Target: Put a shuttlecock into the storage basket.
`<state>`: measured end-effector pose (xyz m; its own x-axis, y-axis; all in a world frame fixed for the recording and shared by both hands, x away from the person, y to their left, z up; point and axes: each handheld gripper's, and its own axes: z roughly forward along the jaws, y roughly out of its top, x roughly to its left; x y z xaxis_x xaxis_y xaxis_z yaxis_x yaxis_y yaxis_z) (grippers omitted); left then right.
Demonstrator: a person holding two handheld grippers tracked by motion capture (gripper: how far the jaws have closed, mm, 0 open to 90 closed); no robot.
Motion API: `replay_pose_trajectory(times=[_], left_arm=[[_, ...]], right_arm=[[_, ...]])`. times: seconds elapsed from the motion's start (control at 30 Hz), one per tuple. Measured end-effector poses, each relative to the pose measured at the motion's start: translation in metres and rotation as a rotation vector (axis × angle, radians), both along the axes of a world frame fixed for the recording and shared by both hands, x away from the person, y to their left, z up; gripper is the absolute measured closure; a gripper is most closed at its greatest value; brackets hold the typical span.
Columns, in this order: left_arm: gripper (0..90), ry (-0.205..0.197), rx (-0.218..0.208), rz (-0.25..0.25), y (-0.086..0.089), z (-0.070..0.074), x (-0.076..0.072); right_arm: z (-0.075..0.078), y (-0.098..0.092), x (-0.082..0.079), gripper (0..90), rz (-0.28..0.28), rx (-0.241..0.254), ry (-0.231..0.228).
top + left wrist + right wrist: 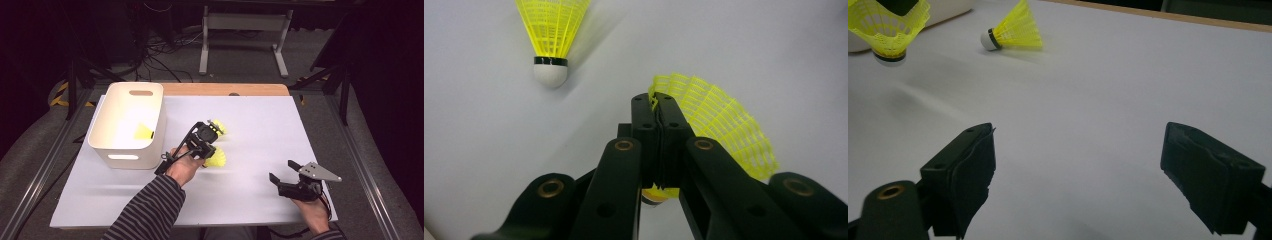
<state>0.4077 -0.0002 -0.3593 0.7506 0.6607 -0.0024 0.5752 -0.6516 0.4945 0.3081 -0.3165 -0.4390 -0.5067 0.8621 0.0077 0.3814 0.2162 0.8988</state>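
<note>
1 yellow shuttlecock (142, 132) already inside white bin (102, 145), 1 held shuttlecock (216, 159) pinched by skirt in closed left gripper (209, 134) right of bin, 1 loose shuttlecock (220, 127) on table beyond it, right gripper (281, 172) open, empty.

Two black hand-held grippers, one striped sleeve

The left gripper (657, 107) has matte black linkage arms with brass-ringed pivot holes and small screw holes near the jaw tips. The right gripper (281, 171) shows the same black links, thick blocky pads with rough, frayed edges, and a grey three-cornered plate (318, 171) with small dark holes on top; a black cable trails below its hand. The left sleeve (145, 210) is dark with thin pale stripes.
</note>
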Motion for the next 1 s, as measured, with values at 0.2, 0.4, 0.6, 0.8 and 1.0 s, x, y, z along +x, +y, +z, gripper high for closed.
replay_pose_trajectory(times=[0.2, 0.4, 0.6, 0.8, 1.0], left_arm=[[88.9, 0.006, -0.011, 0.003, 0.004, 0.003, 0.001], [88.9, 0.004, -0.016, 0.005, 0.007, 0.007, 0.001], [88.8, 0.003, -0.022, 0.007, 0.011, 0.011, 0.001], [88.9, 0.003, -0.020, 0.007, 0.015, 0.014, 0.002], [88.8, 0.006, -0.030, 0.006, 0.017, 0.019, 0.003]], right_arm=[[0.000, 0.000, 0.000, 14.6, 0.002, -0.002, -0.001], [0.000, 0.000, 0.001, 14.6, 0.003, -0.003, 0.002], [-0.001, 0.000, 0.001, 14.6, 0.003, -0.002, 0.003], [-0.001, 0.000, 0.001, 14.5, 0.001, -0.003, 0.004], [-0.001, 0.000, 0.001, 14.6, 0.002, -0.004, 0.006]])
